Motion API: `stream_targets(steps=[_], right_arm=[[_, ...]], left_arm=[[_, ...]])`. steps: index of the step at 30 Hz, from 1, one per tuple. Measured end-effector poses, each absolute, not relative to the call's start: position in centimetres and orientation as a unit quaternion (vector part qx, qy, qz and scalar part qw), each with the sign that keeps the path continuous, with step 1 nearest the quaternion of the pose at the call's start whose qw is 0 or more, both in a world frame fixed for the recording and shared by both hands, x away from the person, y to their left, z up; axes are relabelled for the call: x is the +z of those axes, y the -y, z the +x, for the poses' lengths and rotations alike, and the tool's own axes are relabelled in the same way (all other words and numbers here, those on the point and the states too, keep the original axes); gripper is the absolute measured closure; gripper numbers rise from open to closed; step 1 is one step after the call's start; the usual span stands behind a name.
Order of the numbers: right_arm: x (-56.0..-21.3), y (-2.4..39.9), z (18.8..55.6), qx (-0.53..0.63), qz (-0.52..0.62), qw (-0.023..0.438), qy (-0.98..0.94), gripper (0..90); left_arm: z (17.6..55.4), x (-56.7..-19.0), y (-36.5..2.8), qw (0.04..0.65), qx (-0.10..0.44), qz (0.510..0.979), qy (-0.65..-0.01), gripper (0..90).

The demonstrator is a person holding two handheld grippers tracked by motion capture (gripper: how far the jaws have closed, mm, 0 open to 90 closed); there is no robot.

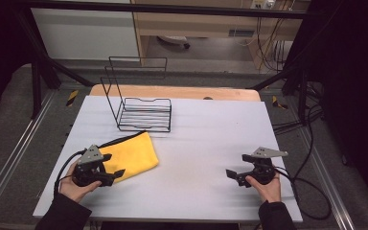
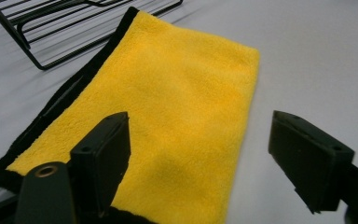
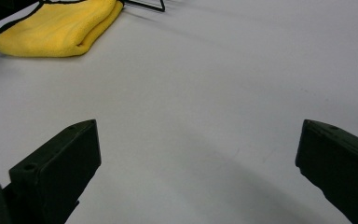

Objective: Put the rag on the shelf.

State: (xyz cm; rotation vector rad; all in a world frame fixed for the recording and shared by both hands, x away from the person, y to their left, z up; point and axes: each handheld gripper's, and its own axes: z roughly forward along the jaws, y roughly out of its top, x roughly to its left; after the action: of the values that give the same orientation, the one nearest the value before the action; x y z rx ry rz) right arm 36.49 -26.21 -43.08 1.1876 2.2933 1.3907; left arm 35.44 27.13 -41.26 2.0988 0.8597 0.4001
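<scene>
A folded yellow cloth [image 1: 132, 155] with a black edge lies flat on the white table [image 1: 201, 139], just in front of a black wire rack [image 1: 143, 114]. My left gripper [image 1: 117, 176] is open at the cloth's near corner. In the left gripper view its jaws stand wide apart over the cloth [image 2: 182, 107], one jaw above the fabric, the other above bare table past the cloth's edge. My right gripper [image 1: 233, 175] is open low over bare table at the right, holding nothing. In the right gripper view the cloth [image 3: 51, 28] lies far off at the upper left.
The rack stands upright at the table's back left, its wire base [image 2: 9, 29] close behind the cloth. A wooden board [image 1: 172, 91] edges the far side. Cables [image 1: 311, 191] trail off the right side. Black frame posts stand at the corners.
</scene>
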Motion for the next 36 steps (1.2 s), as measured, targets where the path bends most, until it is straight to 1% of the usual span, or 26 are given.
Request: stream_targets(steps=[1,2,4,6,10,16,23,25,31,33,34,35,36], right_arm=[[-43.1,26.2,36.5,0.471,0.403,0.105,-0.778,0.7],[-43.0,26.2,36.5,0.471,0.404,0.105,-0.777,0.7],[-43.1,26.2,36.5,0.471,0.404,0.105,-0.777,0.7],[-43.1,26.1,36.5,0.468,0.405,0.104,-0.779,0.7],[-43.2,26.0,36.5,0.467,0.405,0.103,-0.779,0.7],[-43.2,25.8,36.4,0.466,0.405,0.101,-0.780,0.7],[-43.2,25.6,36.3,0.467,0.405,0.098,-0.780,0.7],[-43.1,25.6,36.1,0.464,0.404,0.100,-0.782,0.7],[-43.1,25.3,35.9,0.465,0.401,0.098,-0.783,0.7],[-43.1,25.2,35.8,0.466,0.401,0.097,-0.782,0.7],[-43.1,25.2,35.8,0.466,0.401,0.097,-0.782,0.7],[-43.1,25.2,35.8,0.466,0.400,0.099,-0.783,0.7],[-43.1,25.2,35.8,0.466,0.400,0.099,-0.783,0.7]], left_arm=[[35.4,-41.3,-27.2,0.406,0.159,0.832,-0.342,24.7],[35.3,-41.3,-27.3,0.404,0.161,0.833,-0.343,28.5],[35.2,-41.3,-27.4,0.400,0.157,0.835,-0.344,29.9],[35.1,-41.5,-27.4,0.390,0.159,0.839,-0.345,34.8],[34.9,-41.9,-27.4,0.365,0.160,0.852,-0.340,41.7],[35.1,-42.8,-27.5,0.325,0.158,0.870,-0.335,44.8],[35.4,-43.5,-27.6,0.317,0.138,0.876,-0.336,44.5],[35.4,-43.7,-27.8,0.318,0.138,0.876,-0.335,47.7],[35.2,-43.8,-27.4,0.298,0.152,0.885,-0.323,51.1],[35.3,-43.8,-27.3,0.297,0.154,0.886,-0.322,55.8],[35.3,-43.9,-27.3,0.297,0.155,0.885,-0.323,55.8],[35.3,-43.8,-27.4,0.297,0.156,0.885,-0.324,61.1],[35.3,-43.8,-27.4,0.296,0.157,0.884,-0.325,61.1]])
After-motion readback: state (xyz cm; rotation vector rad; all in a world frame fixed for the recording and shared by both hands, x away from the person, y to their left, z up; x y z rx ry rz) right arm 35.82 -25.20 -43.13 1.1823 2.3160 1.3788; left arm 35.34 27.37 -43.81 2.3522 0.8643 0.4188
